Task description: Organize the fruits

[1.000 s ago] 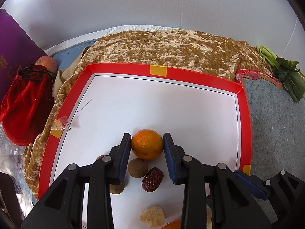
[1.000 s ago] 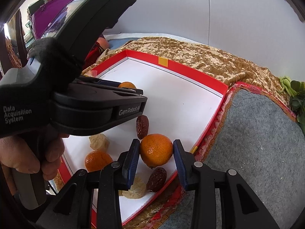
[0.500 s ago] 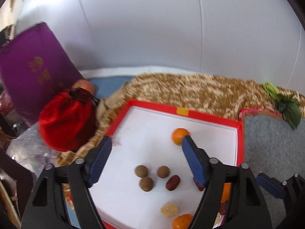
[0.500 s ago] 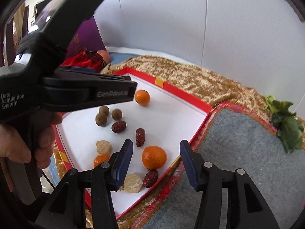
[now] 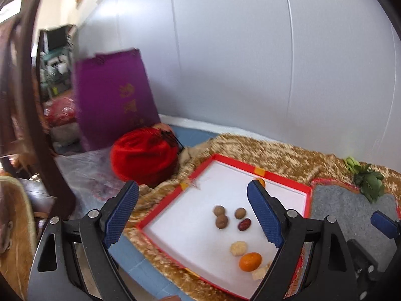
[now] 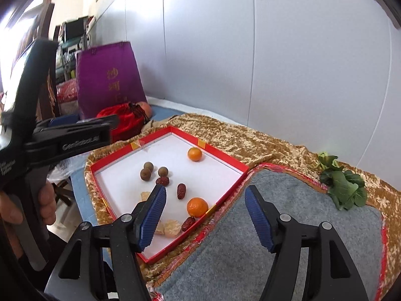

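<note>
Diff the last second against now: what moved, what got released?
Both grippers let go of their oranges and pulled up and back. Left gripper jaws are opening, nothing between them; its orange sits near the tray's far rim. Right gripper likewise; its orange sits by the near corner. Tray and other fruit unmoved.

Tray [image 6: 226, 153] looks like cardboard, matt red rim with a smooth white paper floor. It sits on a crushed-velvet gold cloth [image 6: 263, 143] that catches the light, next to a fuzzy grey felt mat [image 6: 288, 215]. Oranges [image 6: 197, 207] have that dimpled waxy peel, dates [image 6: 181, 191] are wrinkly and a bit glossy. Red pouch [image 5: 145, 158] is soft velvet. Right tool [image 6: 205, 215] is matt black plastic with ribbed blue rubbery pads [image 6: 258, 215] and shiny metal rivets.
</note>
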### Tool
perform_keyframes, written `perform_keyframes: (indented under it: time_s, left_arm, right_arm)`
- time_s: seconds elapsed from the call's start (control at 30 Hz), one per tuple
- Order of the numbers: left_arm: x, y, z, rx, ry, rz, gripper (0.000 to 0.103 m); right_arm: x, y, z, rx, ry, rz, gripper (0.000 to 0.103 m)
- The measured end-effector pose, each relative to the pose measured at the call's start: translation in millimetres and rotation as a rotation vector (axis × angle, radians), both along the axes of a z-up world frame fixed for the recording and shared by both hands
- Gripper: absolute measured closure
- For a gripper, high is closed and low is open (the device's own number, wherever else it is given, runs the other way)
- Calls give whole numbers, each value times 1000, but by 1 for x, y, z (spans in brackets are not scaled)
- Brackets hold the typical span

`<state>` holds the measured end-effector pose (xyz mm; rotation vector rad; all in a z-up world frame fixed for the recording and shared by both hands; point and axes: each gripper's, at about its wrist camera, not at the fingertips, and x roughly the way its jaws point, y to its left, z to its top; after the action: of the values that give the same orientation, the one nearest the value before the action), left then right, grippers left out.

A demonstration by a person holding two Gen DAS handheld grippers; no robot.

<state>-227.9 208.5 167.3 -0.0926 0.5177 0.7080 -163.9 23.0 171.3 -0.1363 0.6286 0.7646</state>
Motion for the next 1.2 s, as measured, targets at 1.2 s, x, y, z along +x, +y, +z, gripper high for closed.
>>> perform_keyframes:
  time_s: [1.2]
  left_arm:
    - [-84, -40, 43, 37, -103, 29, 0]
  right_arm:
    - [-63, -31, 32, 209, -96, 0, 27]
